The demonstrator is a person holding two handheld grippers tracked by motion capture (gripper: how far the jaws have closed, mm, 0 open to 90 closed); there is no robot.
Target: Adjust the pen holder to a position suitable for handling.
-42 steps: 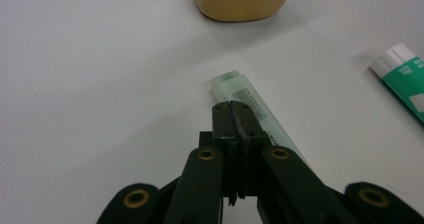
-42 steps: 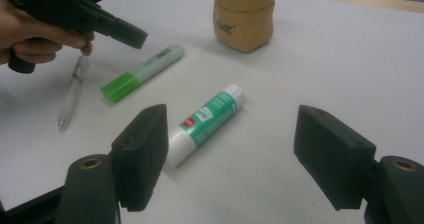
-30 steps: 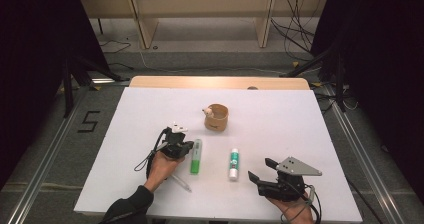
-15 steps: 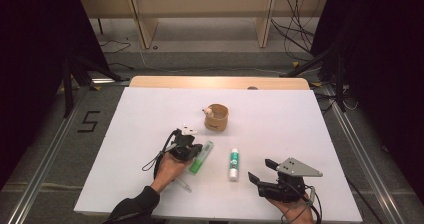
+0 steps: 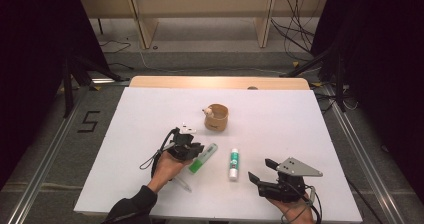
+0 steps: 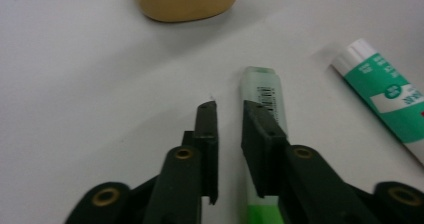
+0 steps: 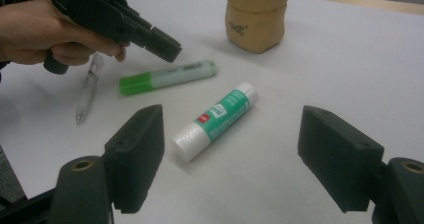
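Left gripper [image 5: 196, 149] sits low over the white worktop [image 5: 310, 129], its jaws a narrow gap apart and just opened; nothing is between them. The green highlighter [image 5: 202, 158] lies flat just beside its right jaw, which overlaps the barrel in the left gripper view, cap end pointing ahead; whether they touch cannot be told. Ahead of this gripper stands the tan cup [image 5: 216, 117], upright. A glue stick [image 5: 233, 164] lies just past the highlighter, on its far side from the gripper. A clear pen [image 7: 88, 90] lies beneath the hand holding this gripper. Right gripper [image 5: 260, 170] rests near the front edge, jaws spread wide and empty, the glue stick just ahead of it.
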